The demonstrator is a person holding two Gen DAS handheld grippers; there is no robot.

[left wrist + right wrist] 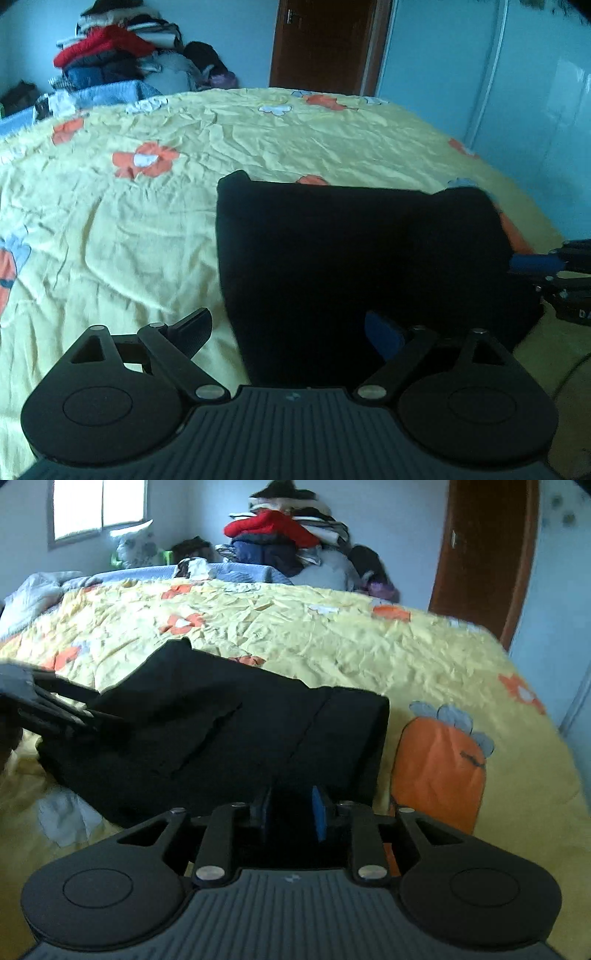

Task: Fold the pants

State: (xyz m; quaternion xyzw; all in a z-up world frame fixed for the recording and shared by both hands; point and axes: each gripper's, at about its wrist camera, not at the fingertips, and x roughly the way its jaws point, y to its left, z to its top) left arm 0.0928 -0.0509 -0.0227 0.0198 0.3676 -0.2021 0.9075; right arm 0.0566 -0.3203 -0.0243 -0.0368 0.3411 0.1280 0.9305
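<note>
Folded black pants (354, 266) lie on the yellow bedspread (129, 229). The left gripper (291, 332) is spread wide, grasping nothing. The right gripper (293, 812) is narrowly parted over the near pants edge; whether it pinches cloth is perhaps hidden in the dark.

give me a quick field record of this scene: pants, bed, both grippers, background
pants: black, folded into a compact block, lying on the bed
bed: yellow wrinkled sheet with orange flowers
left gripper: jaws wide, one finger over the sheet, the other over the pants' near edge, nothing clamped
right gripper: jaws narrow, at the pants' near edge; grip on cloth unclear
clothes pile: heaped beyond the bed's far side
door: brown, behind the bed
</note>
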